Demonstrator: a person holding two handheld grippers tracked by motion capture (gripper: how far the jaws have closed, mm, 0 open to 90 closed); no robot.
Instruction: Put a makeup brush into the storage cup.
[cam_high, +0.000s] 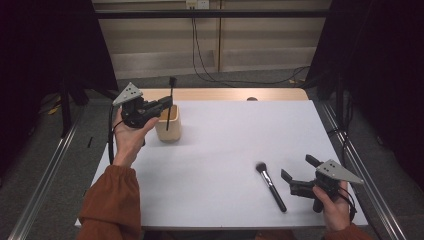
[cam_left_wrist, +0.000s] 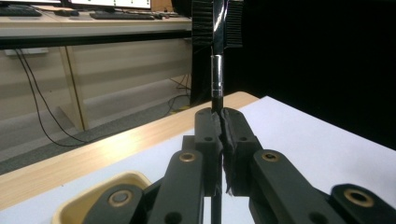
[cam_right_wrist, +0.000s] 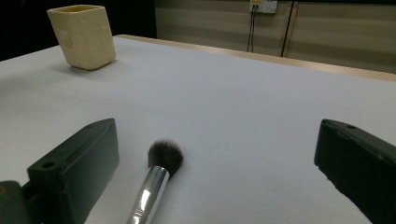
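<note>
Lying bare across most of the white counter (cam_high: 225, 145), with the work looking roughly half done. Standing at the far left, the cream holder (cam_high: 168, 125), seemingly empty so far. Hovering just above it, the left gripper (cam_high: 169, 104), pinching a thin black brush (cam_high: 171, 97) upright, head up, apparently being readied for dropping in. Still waiting near the right front: the powder brush (cam_high: 270, 185), lying flat, untouched. Resting just beside it, the right gripper (cam_high: 298, 167), spread wide and holding nothing.

Showing in the left gripper view, unlike from above: the comb-like bristle head (cam_left_wrist: 217, 21) and metal ferrule. Showing in the right gripper view: the powder brush's dark tuft (cam_right_wrist: 165, 155) lying between the open jaws.
</note>
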